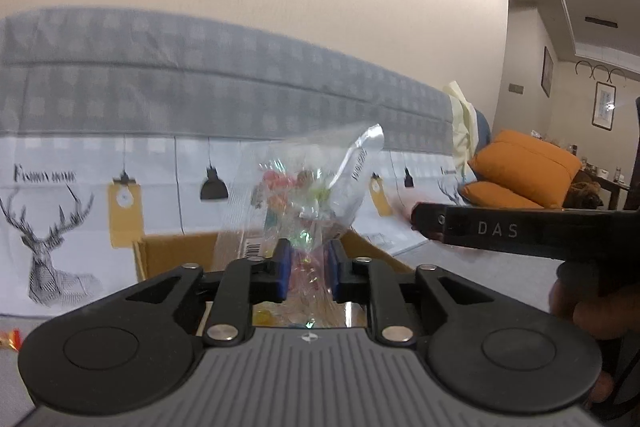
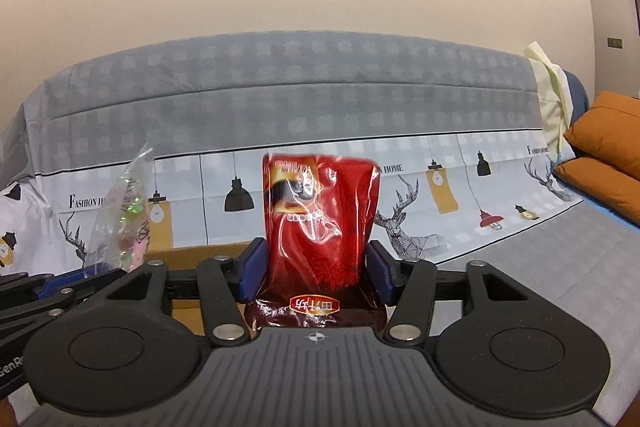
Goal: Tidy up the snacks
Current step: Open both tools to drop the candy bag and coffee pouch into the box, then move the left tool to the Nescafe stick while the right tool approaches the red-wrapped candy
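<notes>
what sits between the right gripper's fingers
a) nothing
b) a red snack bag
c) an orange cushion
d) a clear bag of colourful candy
b: in the right wrist view the red snack bag stands upright between the blue pads of the right gripper; the clear candy bag is off to the side.

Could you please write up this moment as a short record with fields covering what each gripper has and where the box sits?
left gripper: clear bag of colourful candies between its blue pads, held upright
right gripper: red snack packet stands between its pads; a small gap shows on each side, so not clamped
cardboard box: open, directly below and ahead of both grippers
backdrop: sofa cover printed with deer and lamps
off to the right: orange cushions
task stage: neither snack has dropped into the box yet
</notes>
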A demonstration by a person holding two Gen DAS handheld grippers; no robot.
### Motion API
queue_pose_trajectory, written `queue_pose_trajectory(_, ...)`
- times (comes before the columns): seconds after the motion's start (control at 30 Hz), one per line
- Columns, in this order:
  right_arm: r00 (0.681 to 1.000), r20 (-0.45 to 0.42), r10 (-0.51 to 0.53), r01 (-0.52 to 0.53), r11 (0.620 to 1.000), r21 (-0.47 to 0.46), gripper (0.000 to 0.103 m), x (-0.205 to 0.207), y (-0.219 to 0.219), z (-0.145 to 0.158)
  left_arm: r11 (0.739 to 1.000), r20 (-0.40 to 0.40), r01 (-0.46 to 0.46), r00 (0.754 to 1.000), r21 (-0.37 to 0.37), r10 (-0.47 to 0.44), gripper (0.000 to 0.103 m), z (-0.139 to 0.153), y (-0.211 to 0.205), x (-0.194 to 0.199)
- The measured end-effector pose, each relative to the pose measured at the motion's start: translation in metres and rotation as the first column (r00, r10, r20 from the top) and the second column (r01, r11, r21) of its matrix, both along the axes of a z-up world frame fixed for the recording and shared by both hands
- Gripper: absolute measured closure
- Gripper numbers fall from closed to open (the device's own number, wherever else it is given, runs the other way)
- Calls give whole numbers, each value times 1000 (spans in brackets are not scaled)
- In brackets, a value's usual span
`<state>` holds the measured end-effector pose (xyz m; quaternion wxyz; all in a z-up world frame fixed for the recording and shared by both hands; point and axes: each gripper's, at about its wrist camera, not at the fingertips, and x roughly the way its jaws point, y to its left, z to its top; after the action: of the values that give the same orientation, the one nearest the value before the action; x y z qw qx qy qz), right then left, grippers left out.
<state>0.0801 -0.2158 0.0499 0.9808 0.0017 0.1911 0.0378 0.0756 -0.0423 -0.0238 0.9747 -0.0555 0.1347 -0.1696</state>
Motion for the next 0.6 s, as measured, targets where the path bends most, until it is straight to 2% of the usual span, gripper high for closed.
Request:
queue_pose_trajectory(0.03,1000,-1,-3,3,1000,-5,29,1,1,0,1000,-2,-5,1000,4,5,69,0,-1,1)
queue_pose_trajectory(0.07,1000,1,-8,8,1000,-12,26,1,2,0,1000,4,-15,1000,13,14,64,0,-1,0)
queue_pose_trajectory(0.13,1000,1,-13,13,1000,-9,25,1,3,0,999,7,-25,1000,24,25,62,1,-1,-1)
queue_pose_trajectory(0.37,1000,-10,-15,15,1000,18,24,0,7,-1,996,5,-70,998,51,70,61,5,11,-12)
queue_pose_trajectory(0.6,999,-14,29,-28,999,46,22,-5,27,1,986,-13,-138,990,92,139,63,11,35,-28)
